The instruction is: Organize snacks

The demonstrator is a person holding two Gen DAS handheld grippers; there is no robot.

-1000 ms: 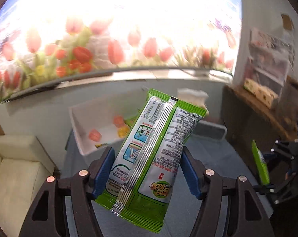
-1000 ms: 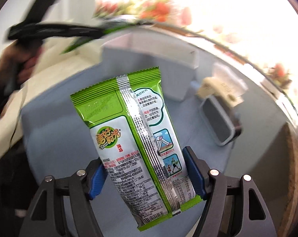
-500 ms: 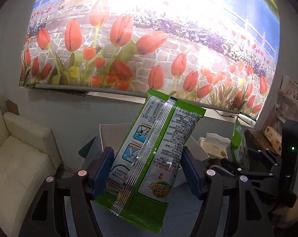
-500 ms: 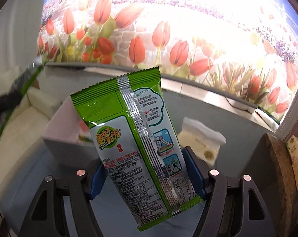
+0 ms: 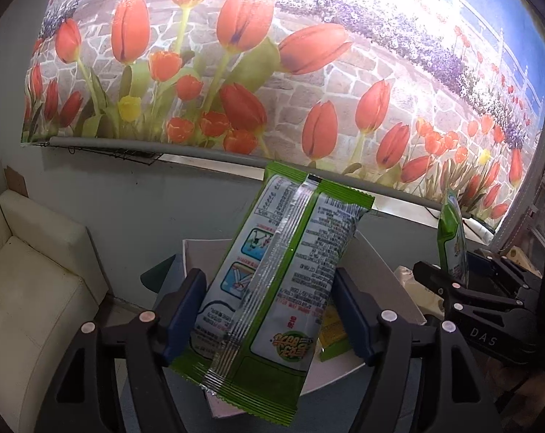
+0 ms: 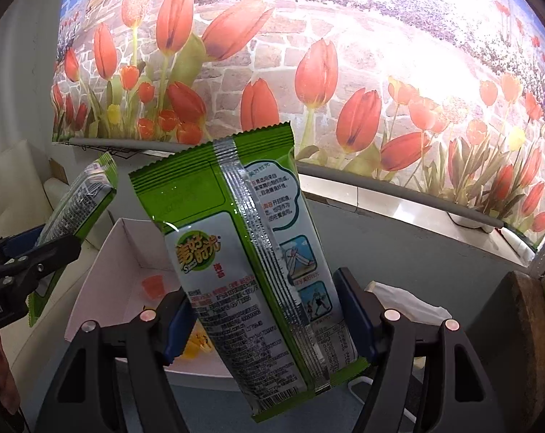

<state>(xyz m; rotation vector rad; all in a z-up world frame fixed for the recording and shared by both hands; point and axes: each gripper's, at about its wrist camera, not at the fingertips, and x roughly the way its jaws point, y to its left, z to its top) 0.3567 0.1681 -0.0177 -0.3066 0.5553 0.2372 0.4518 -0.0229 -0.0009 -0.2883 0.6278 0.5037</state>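
Observation:
My left gripper (image 5: 269,310) is shut on a green and white snack packet (image 5: 272,281), held upright over a white open box (image 5: 384,270). My right gripper (image 6: 265,321) is shut on a second green snack packet (image 6: 247,263), also upright above the white box (image 6: 106,263). Small orange and yellow snacks (image 6: 153,285) lie inside the box. The right gripper with its packet (image 5: 453,241) shows at the right of the left wrist view. The left gripper with its packet (image 6: 74,209) shows at the left of the right wrist view.
A tulip poster (image 5: 272,72) covers the wall behind. A cream sofa (image 5: 30,288) stands at left. A tissue pack (image 6: 406,299) lies right of the box, and a dark wooden shelf (image 6: 518,324) stands at far right. The table top is blue-grey (image 6: 207,407).
Both grippers have tilted upward and drawn closer to the box and to each other. The packets stay gripped as before.

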